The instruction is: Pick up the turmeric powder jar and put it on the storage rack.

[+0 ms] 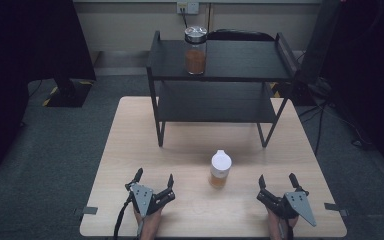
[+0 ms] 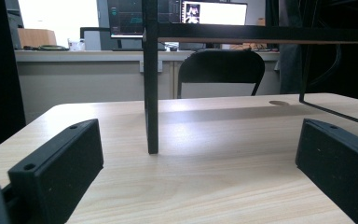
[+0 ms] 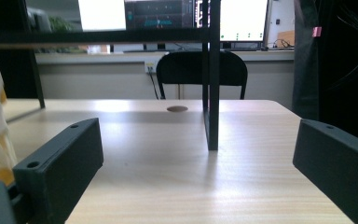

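The white-capped bottle [image 1: 220, 169] of orange liquid stands upright at lower centre of the high view, between your 2 grippers. Your left gripper [image 1: 154, 180] and right gripper [image 1: 277, 180] rest with jaws apart, holding nothing. Behind stands the black shelf [image 1: 220, 75].

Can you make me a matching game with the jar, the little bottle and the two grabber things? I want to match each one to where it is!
Things:
1. glass jar
2. white-capped bottle
3. left gripper
4. right gripper

Places:
A. on the table, between the two grippers
B. at the near edge of the table, left of the bottle, jaws open
C. on the top shelf of the black rack
D. at the near edge of the table, right of the bottle, jaws open

Pairs: 1-C, 2-A, 3-B, 4-D
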Demonstrator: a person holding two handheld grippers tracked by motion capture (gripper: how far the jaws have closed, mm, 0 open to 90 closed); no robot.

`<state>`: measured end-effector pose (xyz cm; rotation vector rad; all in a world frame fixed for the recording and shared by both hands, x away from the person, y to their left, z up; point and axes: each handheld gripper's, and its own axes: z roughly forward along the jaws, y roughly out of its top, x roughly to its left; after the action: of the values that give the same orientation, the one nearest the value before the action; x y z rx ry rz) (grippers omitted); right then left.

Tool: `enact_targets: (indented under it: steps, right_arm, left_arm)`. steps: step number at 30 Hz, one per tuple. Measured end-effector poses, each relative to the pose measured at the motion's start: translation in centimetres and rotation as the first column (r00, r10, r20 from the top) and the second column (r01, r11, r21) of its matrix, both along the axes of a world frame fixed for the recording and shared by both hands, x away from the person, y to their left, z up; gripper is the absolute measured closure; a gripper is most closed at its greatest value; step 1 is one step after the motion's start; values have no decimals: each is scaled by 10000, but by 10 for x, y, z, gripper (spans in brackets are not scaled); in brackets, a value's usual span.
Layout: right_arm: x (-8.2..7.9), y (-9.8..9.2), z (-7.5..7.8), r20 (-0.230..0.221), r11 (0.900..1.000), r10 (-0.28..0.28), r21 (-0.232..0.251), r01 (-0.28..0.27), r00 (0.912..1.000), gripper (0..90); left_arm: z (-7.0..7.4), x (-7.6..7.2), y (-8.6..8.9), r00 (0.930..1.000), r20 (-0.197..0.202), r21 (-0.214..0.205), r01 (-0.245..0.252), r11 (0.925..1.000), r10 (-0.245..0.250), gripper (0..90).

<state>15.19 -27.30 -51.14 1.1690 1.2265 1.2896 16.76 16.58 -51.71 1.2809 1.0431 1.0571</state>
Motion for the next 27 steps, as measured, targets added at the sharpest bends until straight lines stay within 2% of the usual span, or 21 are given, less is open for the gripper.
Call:
enact_targets:
  steps: [3,6,14,20,27]
  right_arm:
    - [-4,-3,6,329,9987,151,488,-167,9993,2]
    - [-6,1,17,643,9986,387,342,-409,9972,2]
    - [3,22,47,873,9881,1529,1,-1535,9844,1]
    - [15,40,57,1050,9737,2273,-82,-2277,9682,0]
    - [27,62,61,1083,9653,2612,-327,-2592,9592,1]
  left_arm:
    - [0,0,0,10000,-4,3,-22,10000,22,3]
    - [0,0,0,10000,-1,4,-3,10000,3,3]
    - [0,0,0,10000,-9,-6,-12,10000,12,3]
    - [0,-1,0,10000,-10,-7,-21,10000,21,3]
    - [0,-1,0,10000,-6,-14,-20,10000,20,2]
